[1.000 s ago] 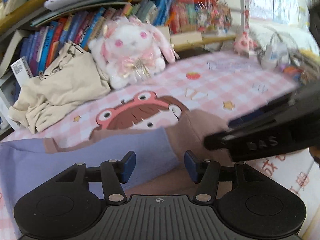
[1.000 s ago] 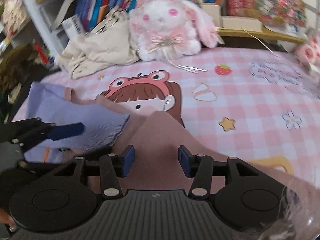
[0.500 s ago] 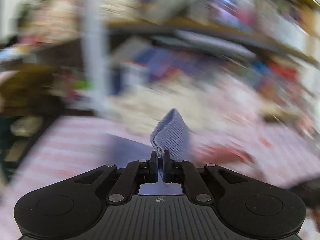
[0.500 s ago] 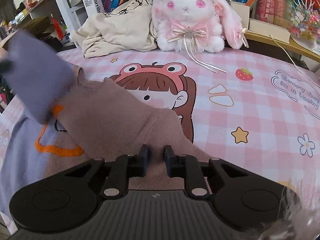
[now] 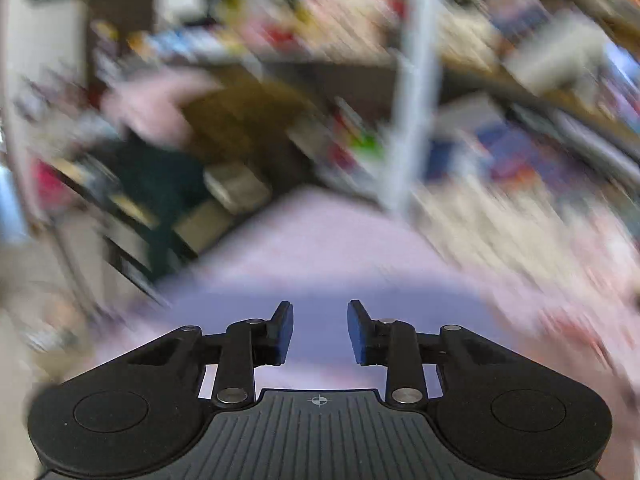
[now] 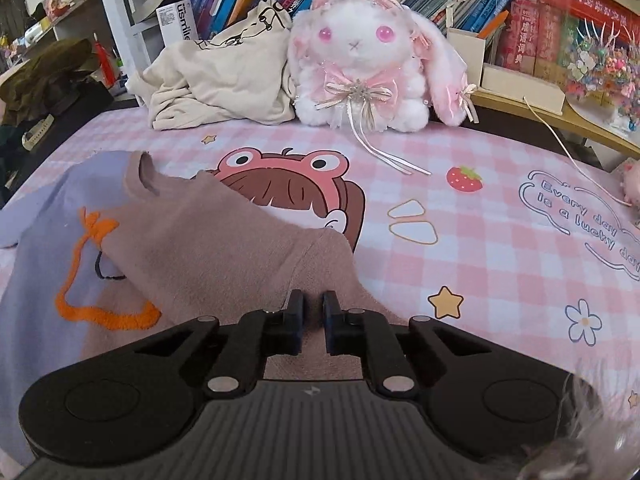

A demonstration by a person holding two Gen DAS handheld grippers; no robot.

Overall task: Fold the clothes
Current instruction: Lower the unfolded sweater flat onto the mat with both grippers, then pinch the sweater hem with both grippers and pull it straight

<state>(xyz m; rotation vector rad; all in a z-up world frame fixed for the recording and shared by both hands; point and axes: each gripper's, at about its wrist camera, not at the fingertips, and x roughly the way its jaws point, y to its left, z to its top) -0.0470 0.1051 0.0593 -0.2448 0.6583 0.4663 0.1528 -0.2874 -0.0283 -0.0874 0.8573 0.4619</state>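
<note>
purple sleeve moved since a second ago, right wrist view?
Yes. The purple sleeve swung left off the brown sweater, away from the frog print, and lies flat at the left edge.

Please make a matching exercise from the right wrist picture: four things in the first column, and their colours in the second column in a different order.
1. plush rabbit
2. sweater
3. crumpled garment
4. printed star

a. beige
b. yellow
c. white and pink
d. lilac and dusty pink

Pairs: 1-c, 2-d, 3-a, 4-b
</note>
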